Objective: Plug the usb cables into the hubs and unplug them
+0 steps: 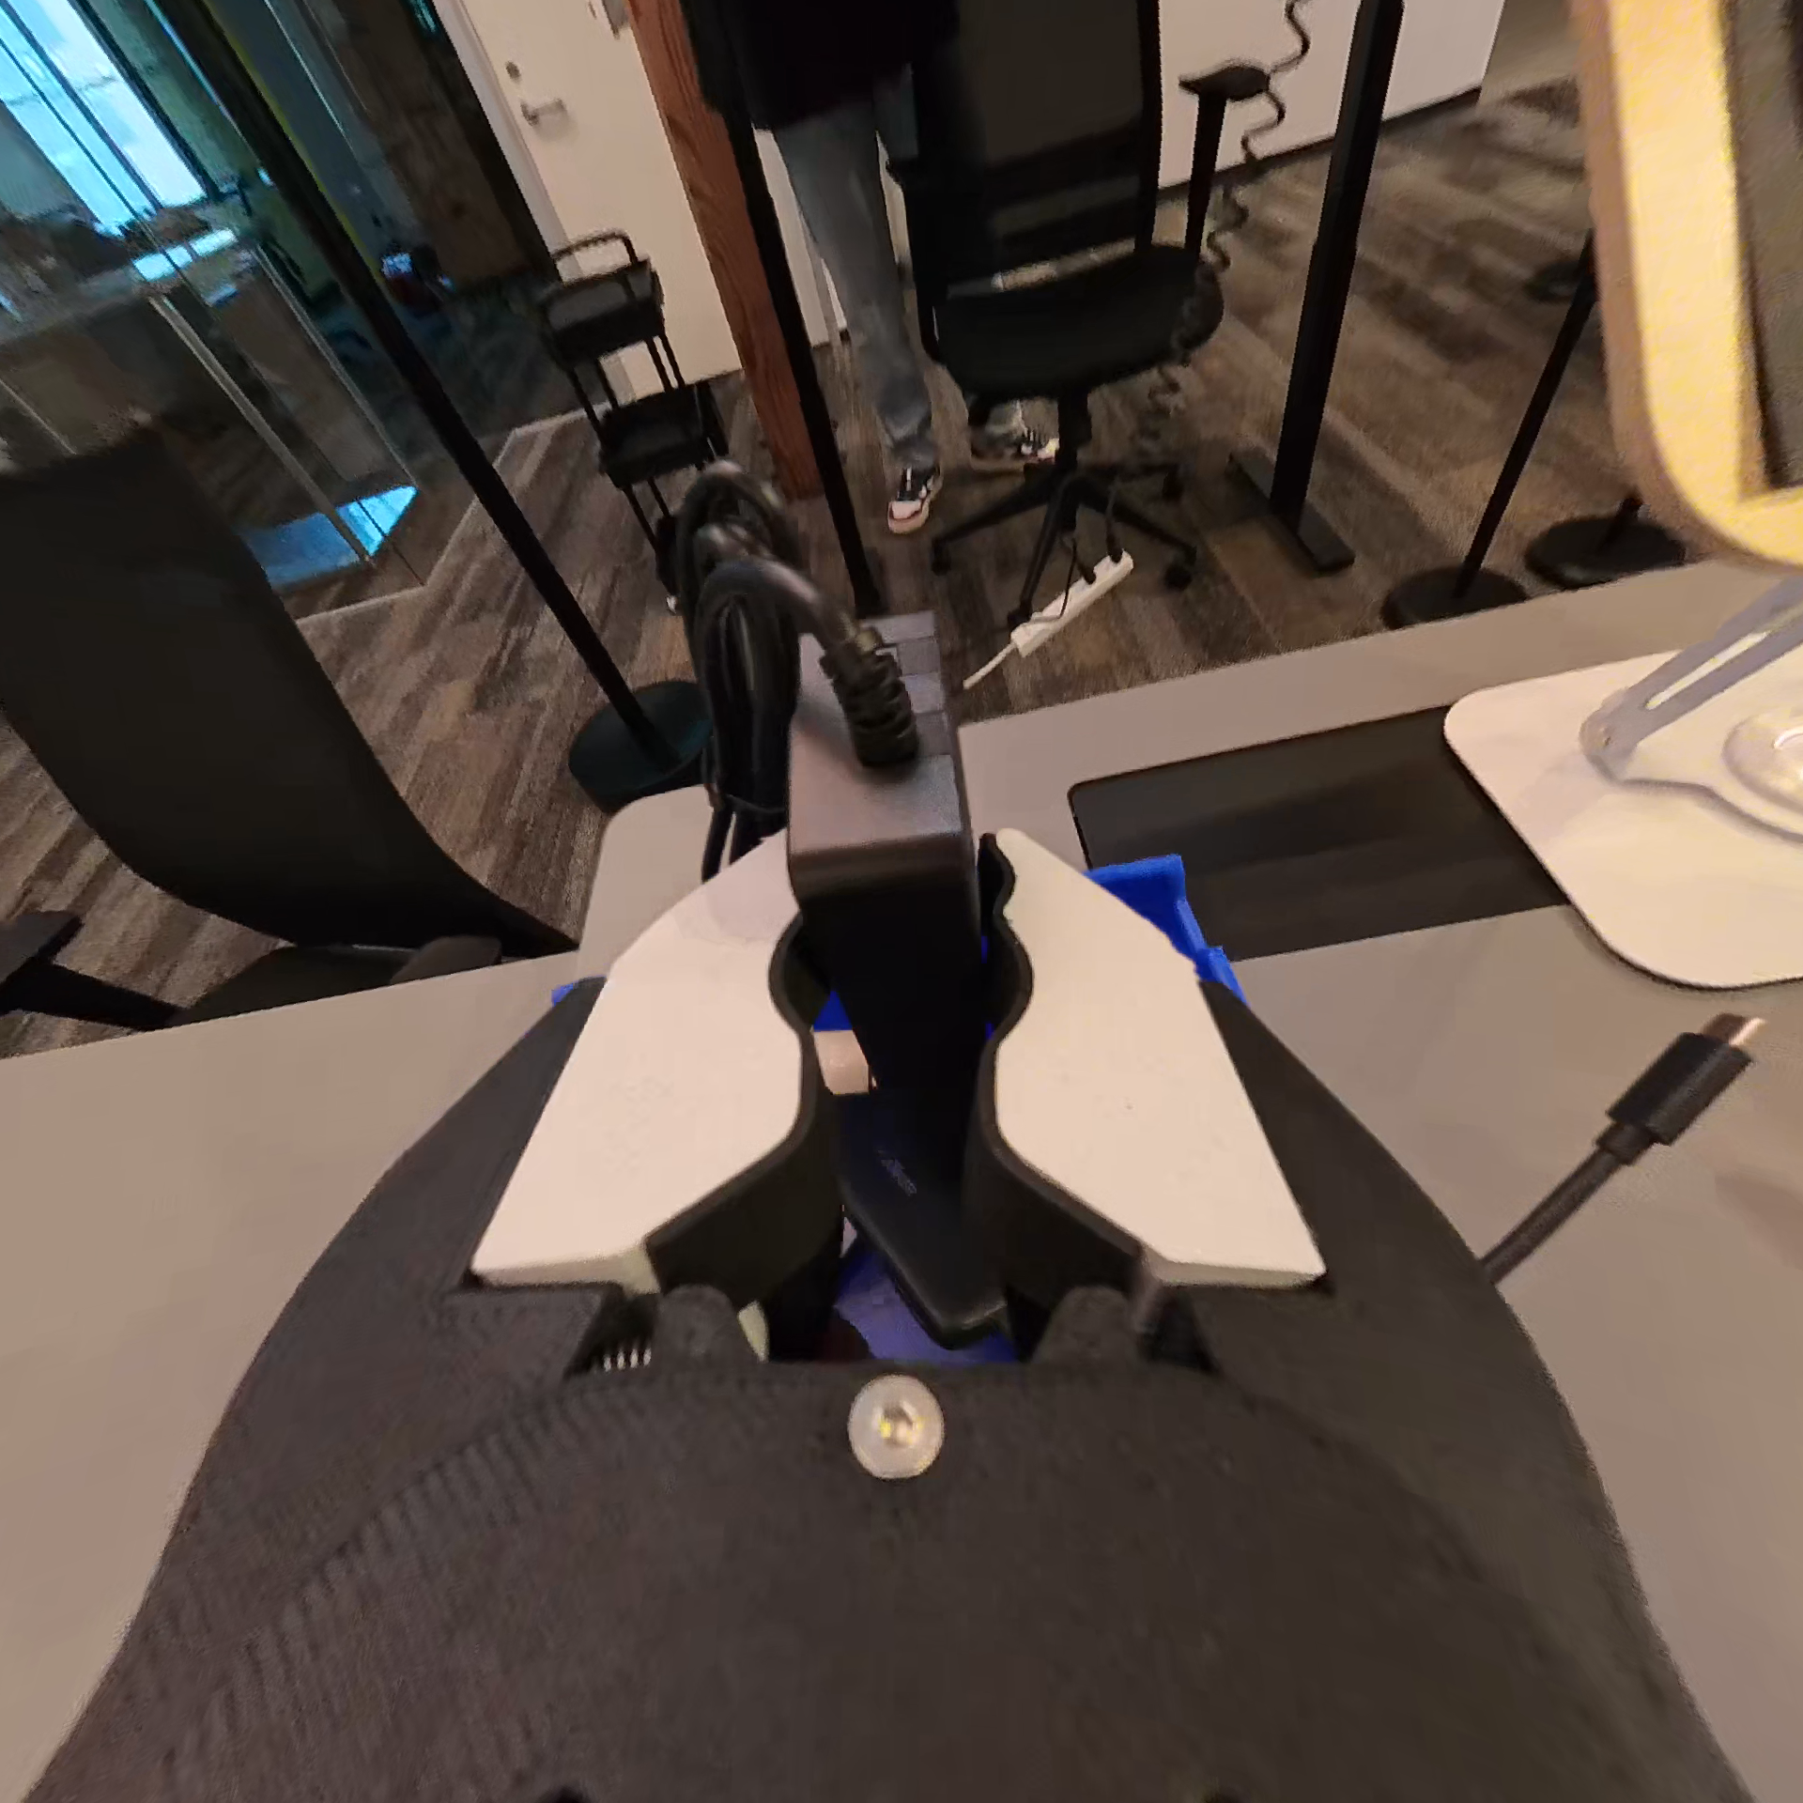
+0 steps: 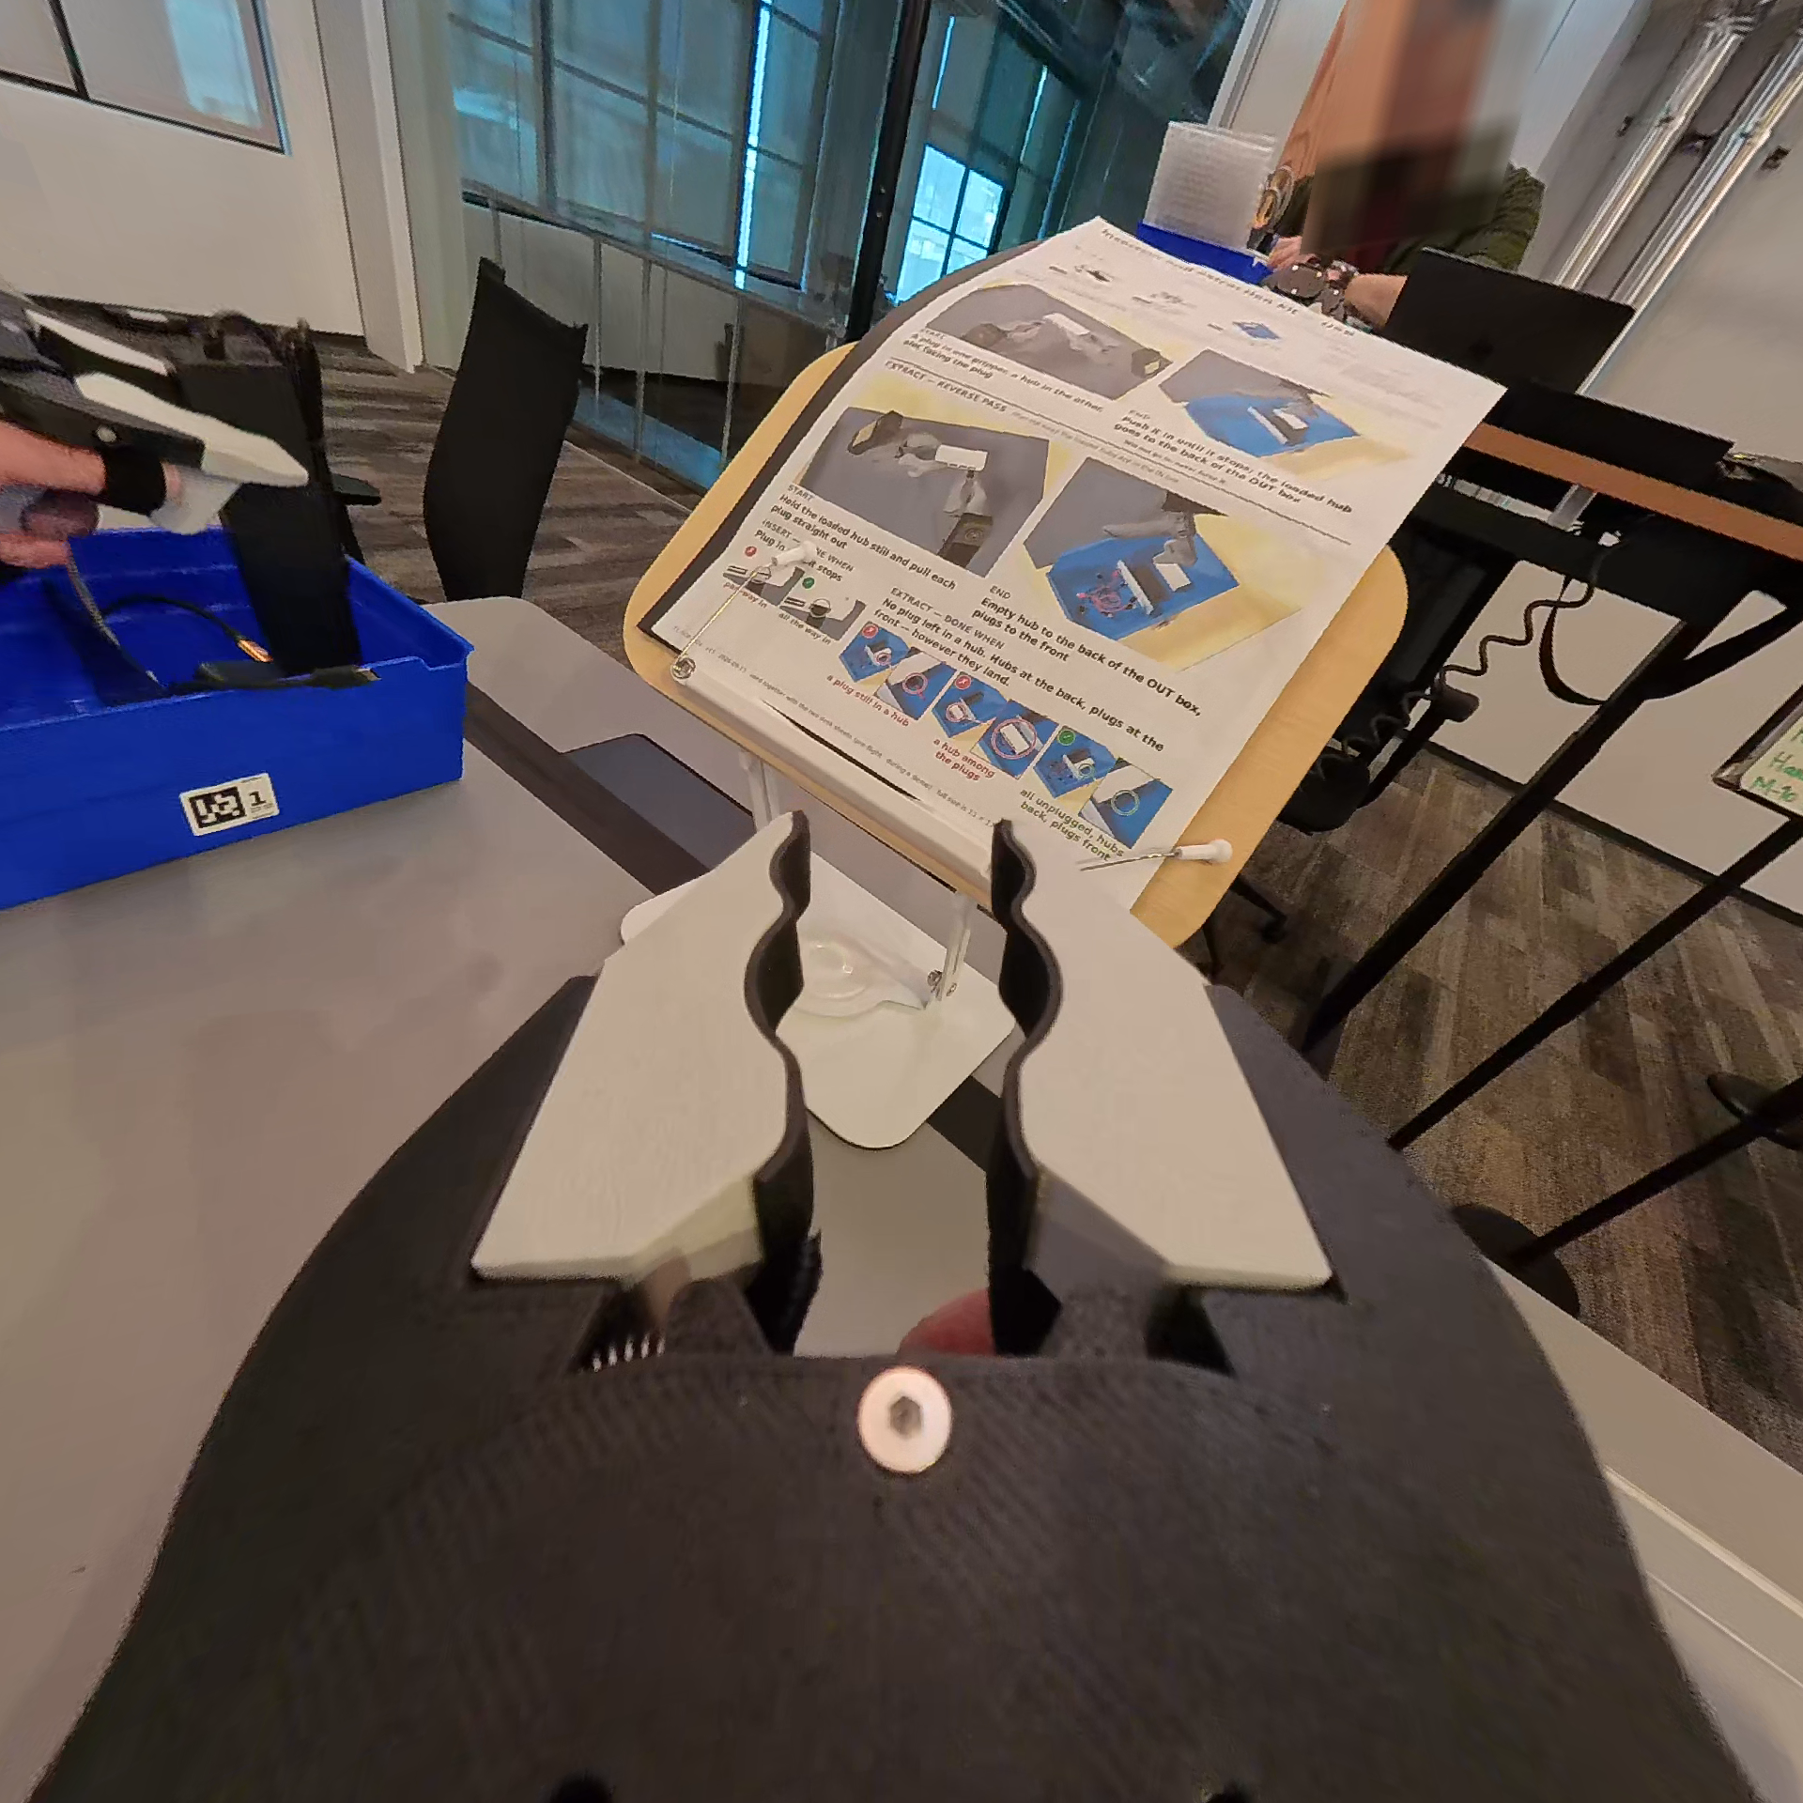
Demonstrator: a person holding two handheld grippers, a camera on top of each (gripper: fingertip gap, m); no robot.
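Observation:
My left gripper (image 1: 893, 878) is shut on a black USB hub (image 1: 878, 800), held upright above a blue tray (image 1: 1171, 902). A black cable (image 1: 873, 693) is plugged into the hub's upper face and loops off behind it. A loose black USB cable plug (image 1: 1678, 1083) lies on the grey table at the right. In the right wrist view the left gripper (image 2: 244, 468) holds the same hub (image 2: 283, 546) standing in the blue tray (image 2: 234, 741), which also holds a black cable (image 2: 273, 673). My right gripper (image 2: 902, 859) is open and empty above the table.
A paper instruction sheet (image 2: 1054, 527) on a wooden board stands on a white base (image 2: 898, 1054), also seen at the right of the left wrist view (image 1: 1581, 829). Office chairs (image 1: 1054, 293), black stands and a person's legs (image 1: 878, 293) are beyond the table edge. One gripper's finger ends stand about 50 cm off the other's.

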